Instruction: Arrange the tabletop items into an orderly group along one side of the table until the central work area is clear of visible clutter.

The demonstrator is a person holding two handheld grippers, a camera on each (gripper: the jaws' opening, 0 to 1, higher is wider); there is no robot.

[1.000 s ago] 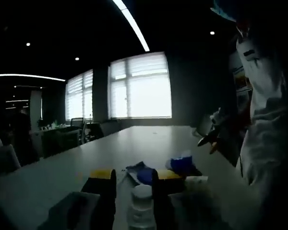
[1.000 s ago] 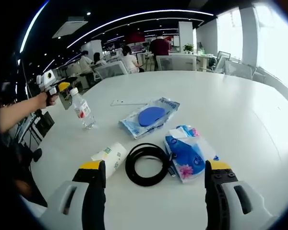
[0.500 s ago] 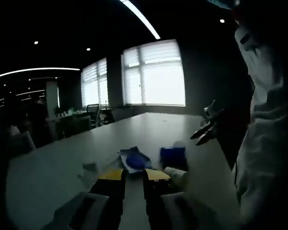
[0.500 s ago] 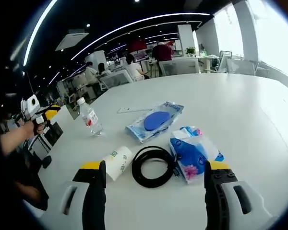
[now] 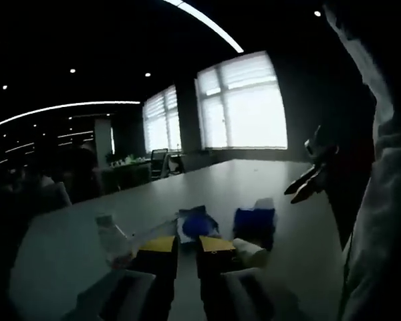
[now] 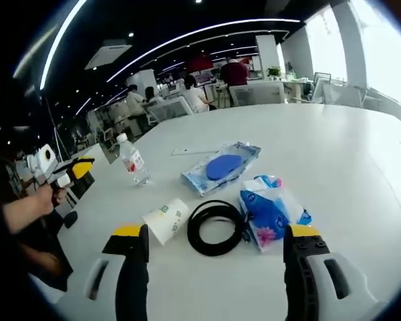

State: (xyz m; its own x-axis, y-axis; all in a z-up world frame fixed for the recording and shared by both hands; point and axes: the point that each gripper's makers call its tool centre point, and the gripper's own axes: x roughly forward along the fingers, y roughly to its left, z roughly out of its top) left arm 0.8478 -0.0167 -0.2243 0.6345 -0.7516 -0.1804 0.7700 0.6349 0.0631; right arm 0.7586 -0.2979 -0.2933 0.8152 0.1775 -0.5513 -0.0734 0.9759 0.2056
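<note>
Barely started: water bottle (image 6: 134, 160), wipes pack (image 6: 222, 167), paper cup (image 6: 165, 221), cable coil (image 6: 216, 227), tissue pack (image 6: 271, 212) scattered mid-table (image 6: 334, 154); left gripper (image 5: 186, 245) pressed nearly together on nothing, right gripper (image 6: 214, 235) spread wide.

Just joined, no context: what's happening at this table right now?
A person holds a gripper in each hand over a white table. The right gripper is open above the coiled black cable, with the paper cup and blue tissue pack on either side. The left gripper is off the table edge, shut on nothing. The water bottle stands alone.
</note>
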